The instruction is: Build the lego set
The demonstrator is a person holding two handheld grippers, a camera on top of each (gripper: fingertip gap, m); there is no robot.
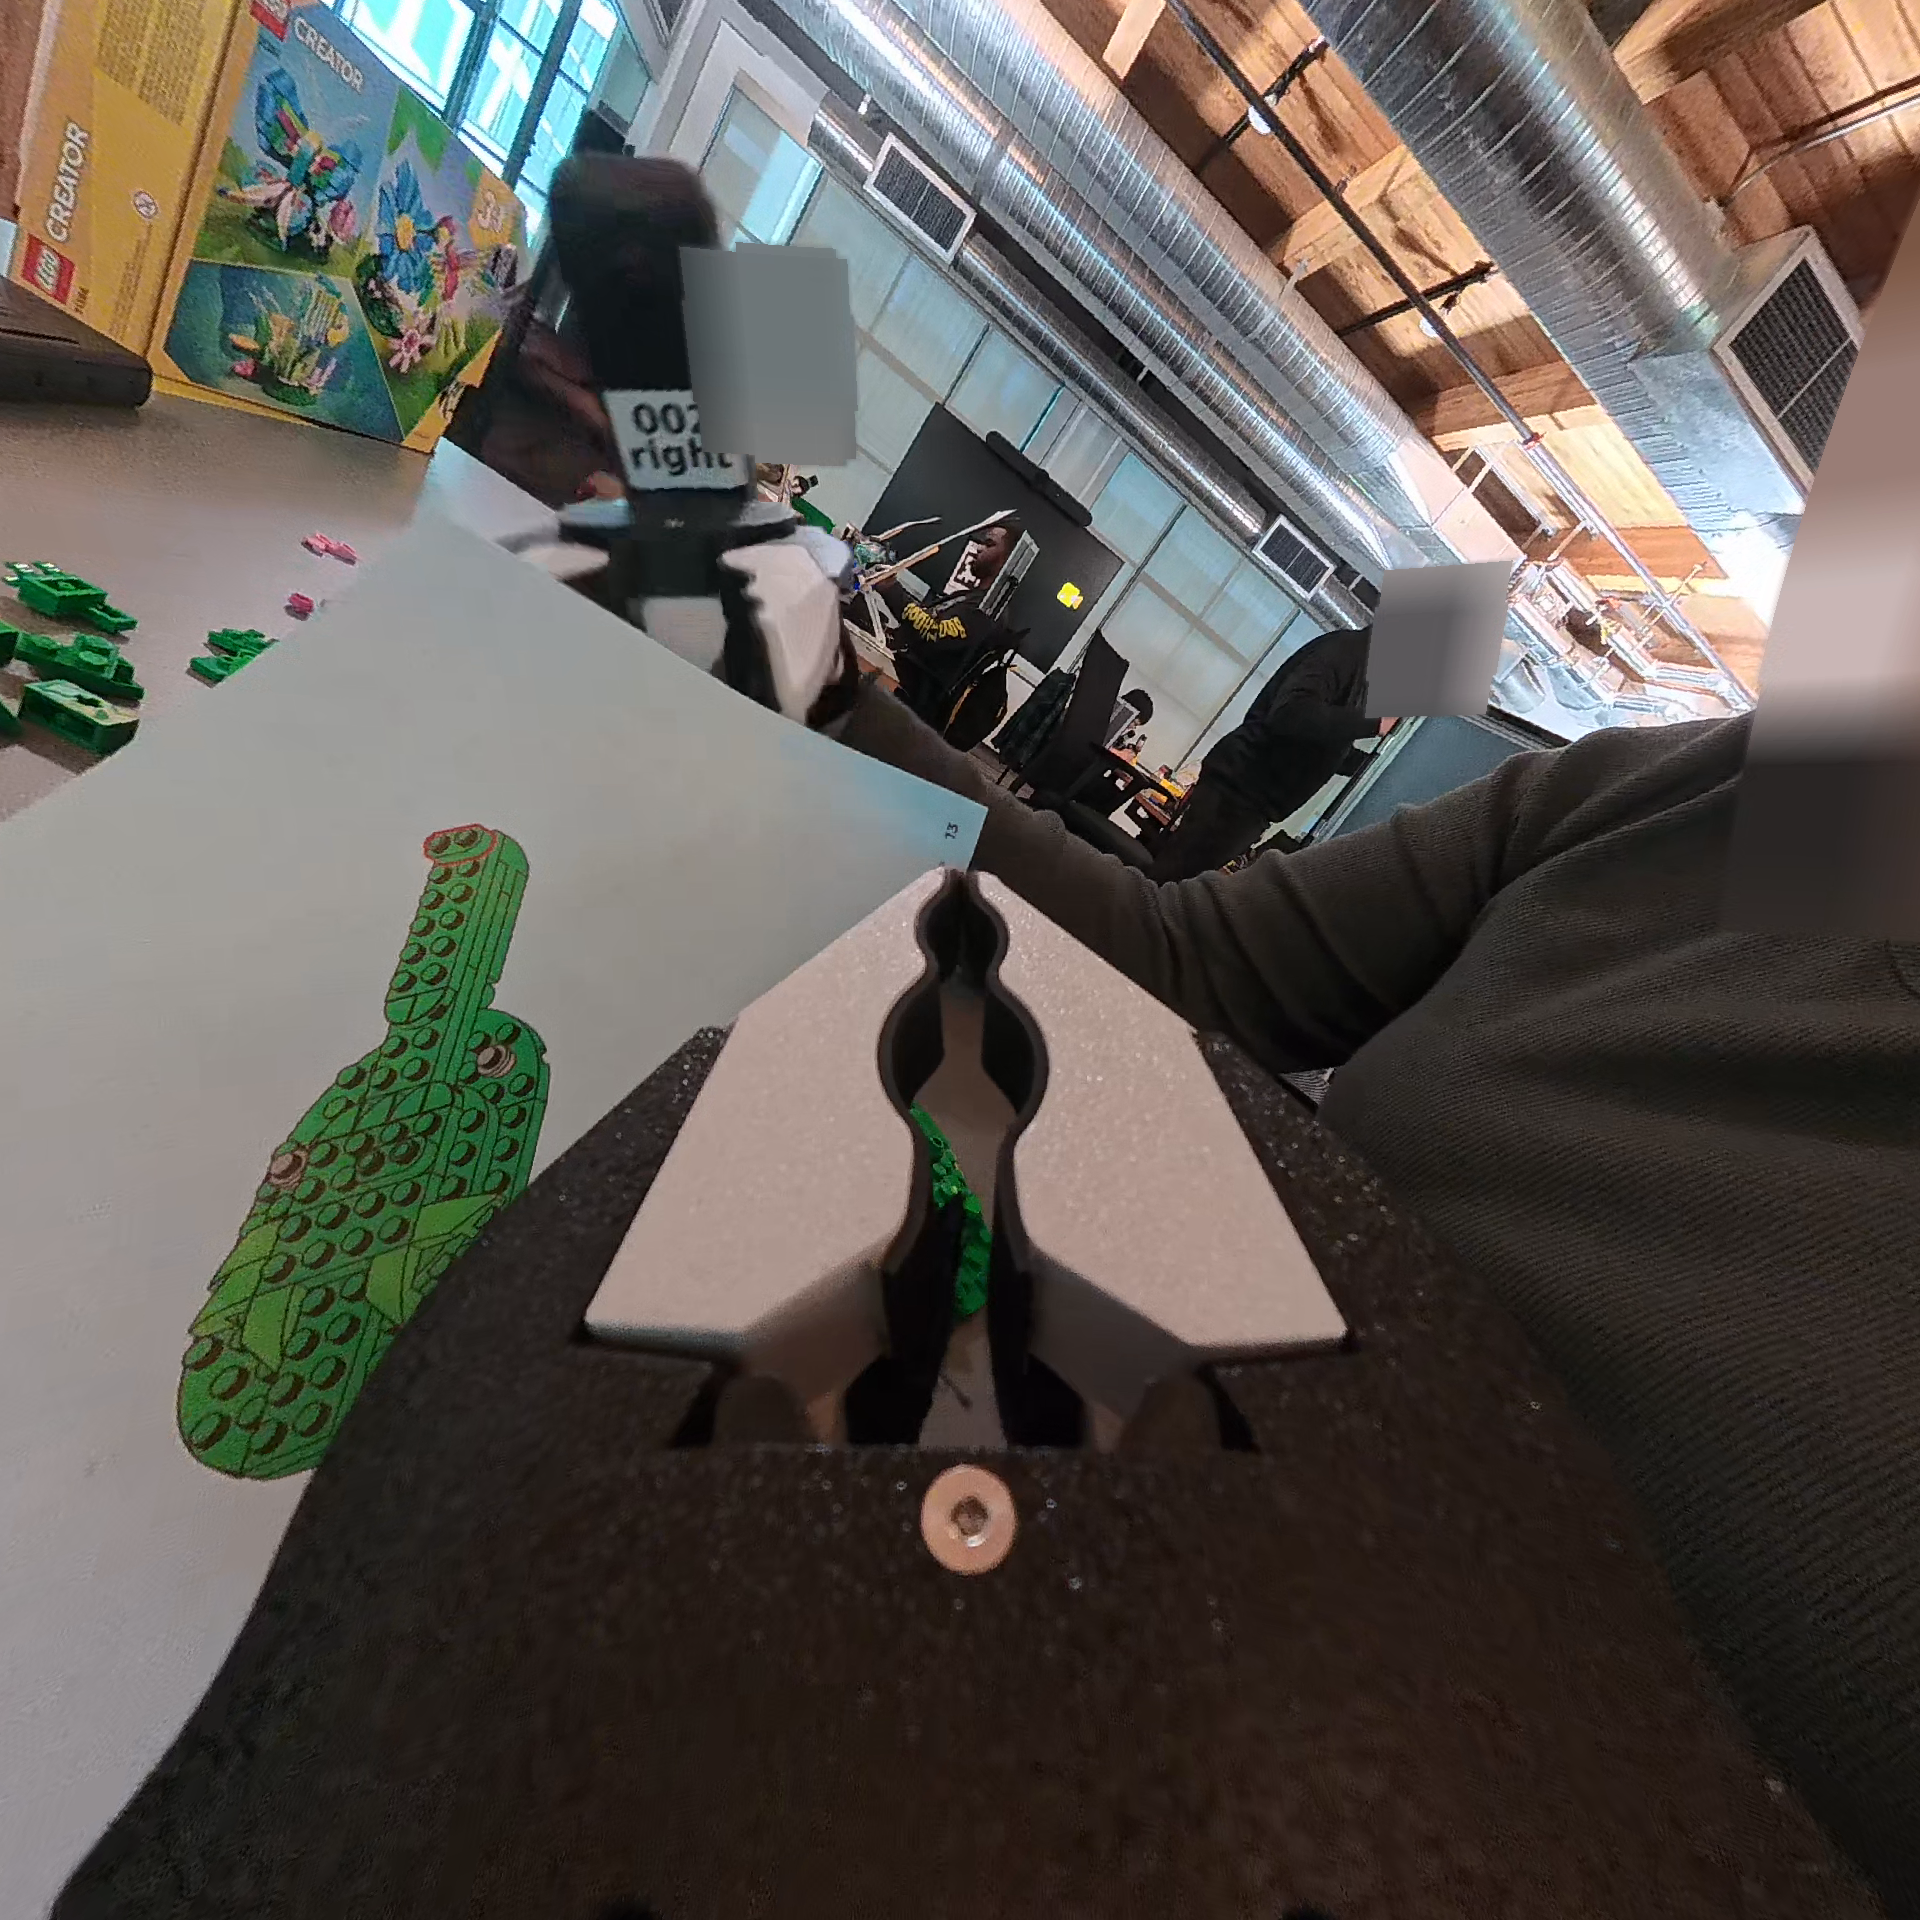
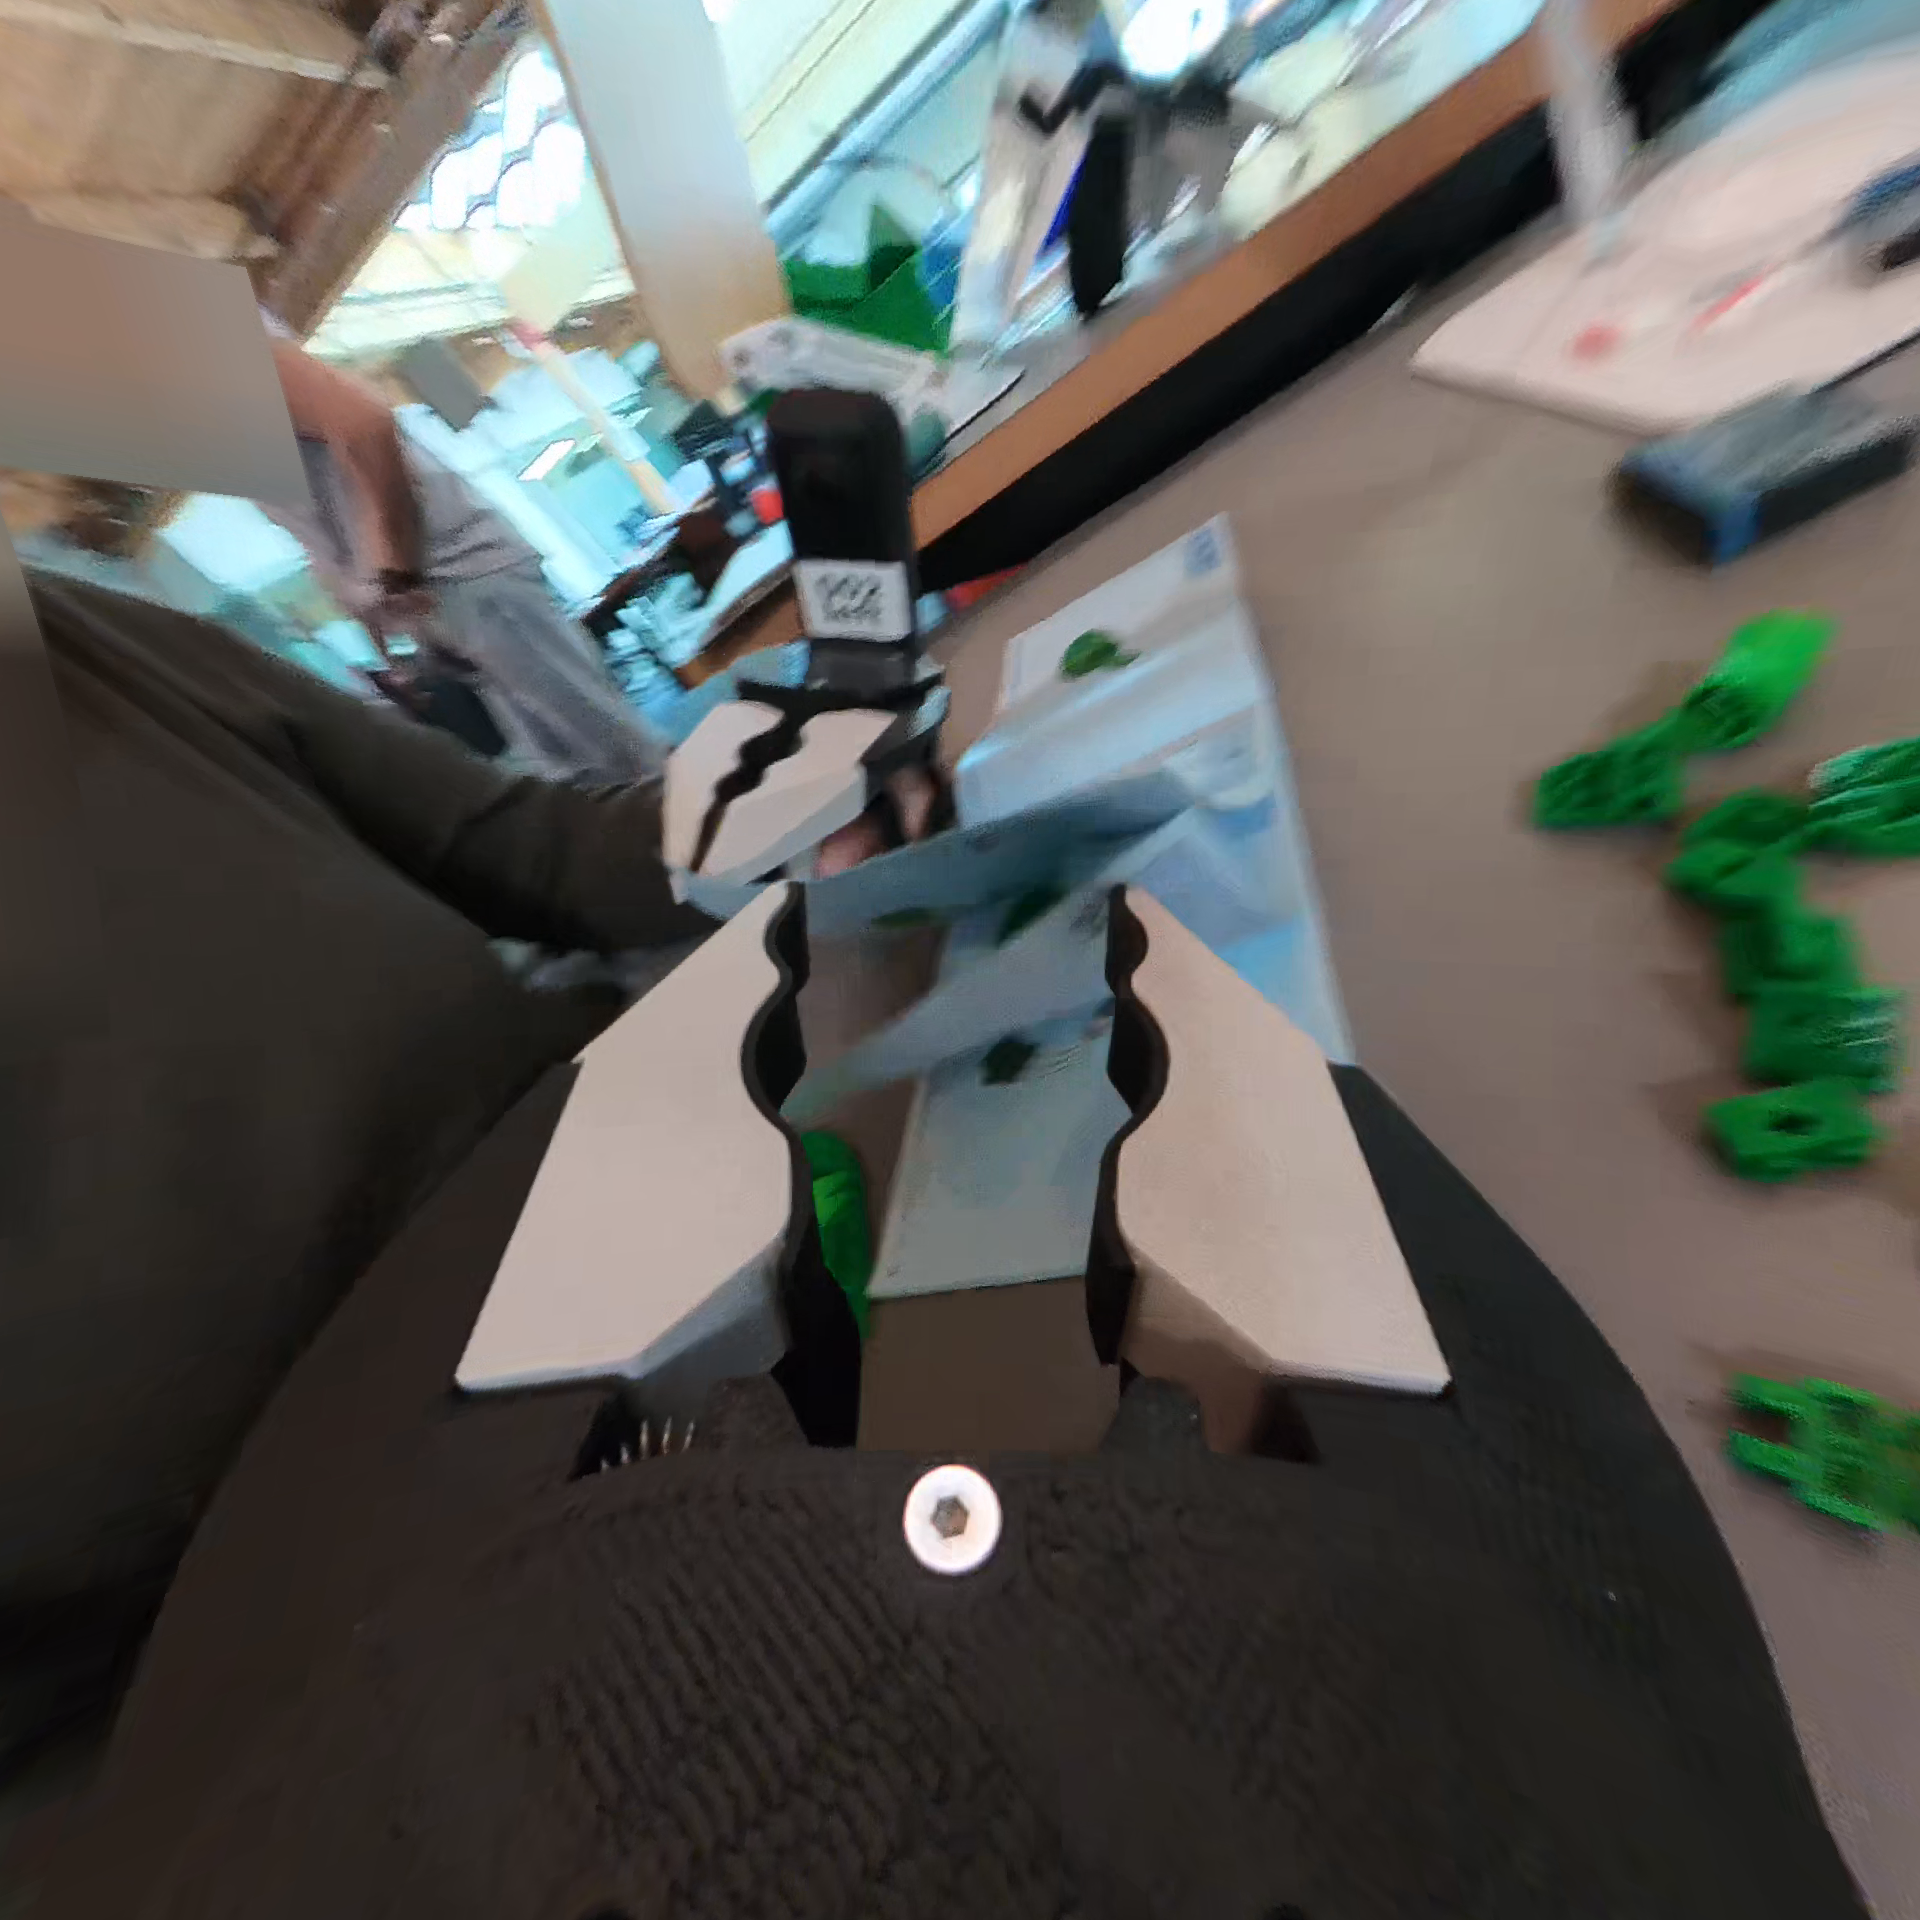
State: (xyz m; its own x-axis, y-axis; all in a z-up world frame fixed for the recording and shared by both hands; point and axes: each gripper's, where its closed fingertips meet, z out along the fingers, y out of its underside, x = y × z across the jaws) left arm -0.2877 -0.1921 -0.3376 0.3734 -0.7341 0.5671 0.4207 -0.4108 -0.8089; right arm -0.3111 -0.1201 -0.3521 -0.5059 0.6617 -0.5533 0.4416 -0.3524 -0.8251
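The instruction booklet lies on the table [image 2: 1455,727]. One of its pages [image 1: 416,831], printed with a green studded model drawing [image 1: 395,1143], is lifted and tilted. My left gripper [image 1: 958,883] is shut, with its tips at that page's edge near the corner, and seems to pinch it. It also shows in the right wrist view [image 2: 727,821], beside the curled page [image 2: 987,842]. A green studded shape [image 1: 951,1205] shows through the finger gap; I cannot tell whether it is print or brick. My right gripper [image 2: 956,925] is open and empty above the booklet, and shows far off in the left wrist view [image 1: 675,592].
Loose green pieces [image 1: 73,665] [image 2: 1787,935] lie beside the booklet, with small pink pieces [image 1: 327,545] farther off. The set's box [image 1: 260,208] stands at the table's far side. A blue-black device [image 2: 1766,478] lies beyond the pieces. A dark sleeve [image 1: 1455,1039] fills the right. The blue-black device [image 2: 1766,478] is about 20 cm from my right fingertips.
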